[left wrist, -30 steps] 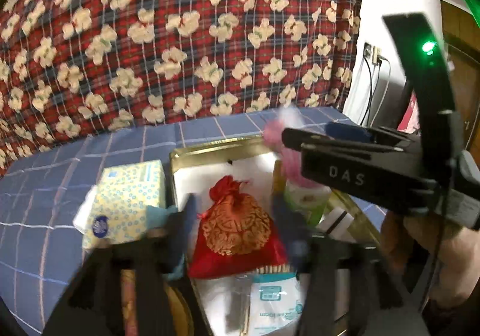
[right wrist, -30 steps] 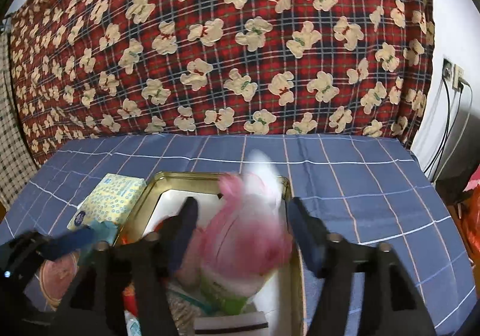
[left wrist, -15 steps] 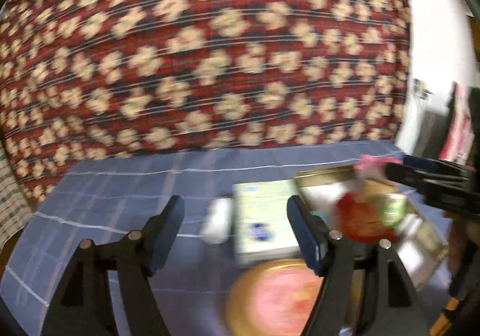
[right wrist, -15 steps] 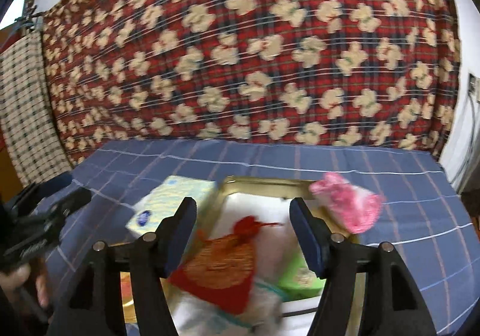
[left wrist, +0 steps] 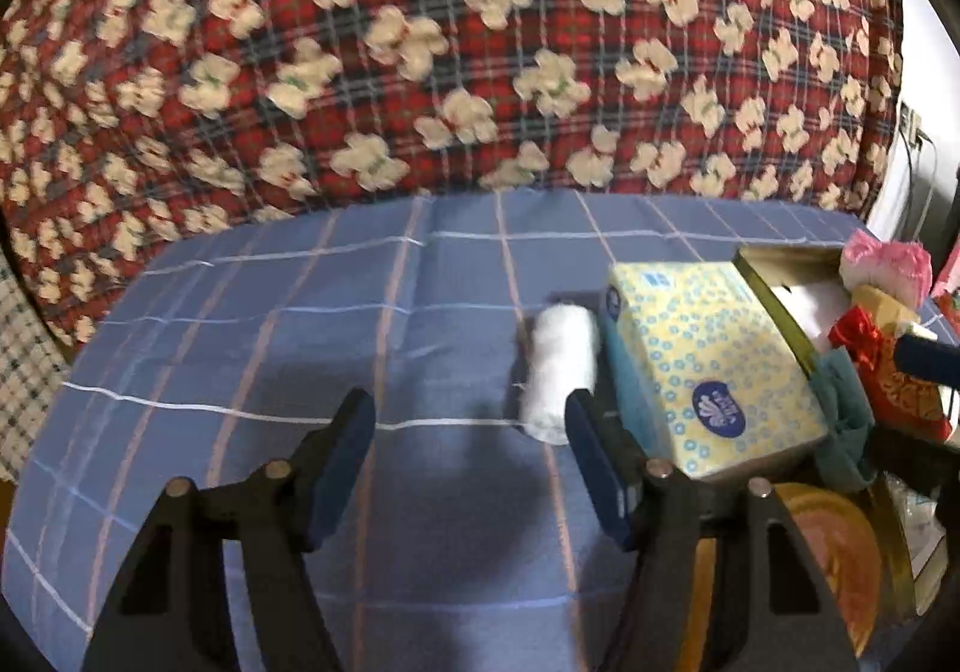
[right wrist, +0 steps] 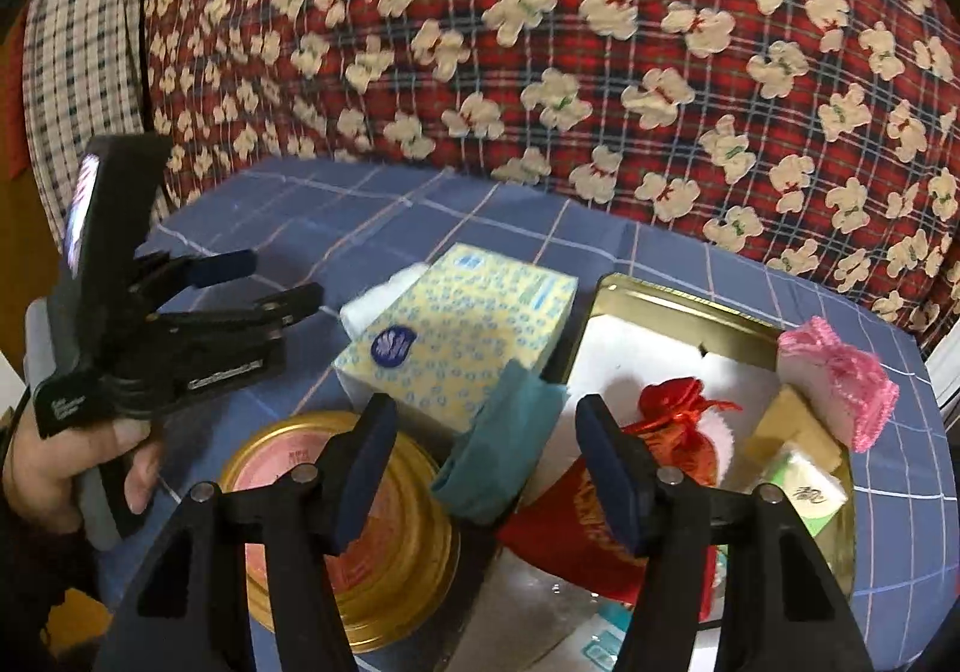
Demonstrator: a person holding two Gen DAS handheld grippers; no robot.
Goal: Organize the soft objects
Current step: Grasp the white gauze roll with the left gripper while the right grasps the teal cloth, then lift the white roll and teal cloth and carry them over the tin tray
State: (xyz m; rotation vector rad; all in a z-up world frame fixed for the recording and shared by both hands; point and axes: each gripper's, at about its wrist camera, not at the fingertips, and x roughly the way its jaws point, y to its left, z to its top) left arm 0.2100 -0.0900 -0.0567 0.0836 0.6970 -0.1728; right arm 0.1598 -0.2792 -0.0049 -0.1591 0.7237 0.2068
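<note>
My left gripper (left wrist: 471, 456) is open and empty, low over the blue checked cloth, just left of a white soft roll (left wrist: 558, 366). The roll lies against a yellow tissue pack (left wrist: 702, 360). My right gripper (right wrist: 486, 462) is open and empty above a teal cloth (right wrist: 504, 456) that lies between the tissue pack (right wrist: 462, 336) and the gold tin box (right wrist: 672, 300). The box holds a red drawstring pouch (right wrist: 678, 420), a pink frilly item (right wrist: 834, 378) and a green-white packet (right wrist: 804, 492). The left gripper also shows in the right wrist view (right wrist: 252, 282).
A round gold tin lid with a pink top (right wrist: 360, 528) lies in front of the tissue pack. A red plaid cloth with cream bears (left wrist: 480, 42) hangs behind the table. The blue cloth (left wrist: 300, 342) stretches to the left. A wall socket with cables (left wrist: 912, 132) is at the far right.
My left gripper swung left, away from the tin box, to the white roll. My right gripper let go of the pink frilly item, which now rests on the box's right side, and shifted left.
</note>
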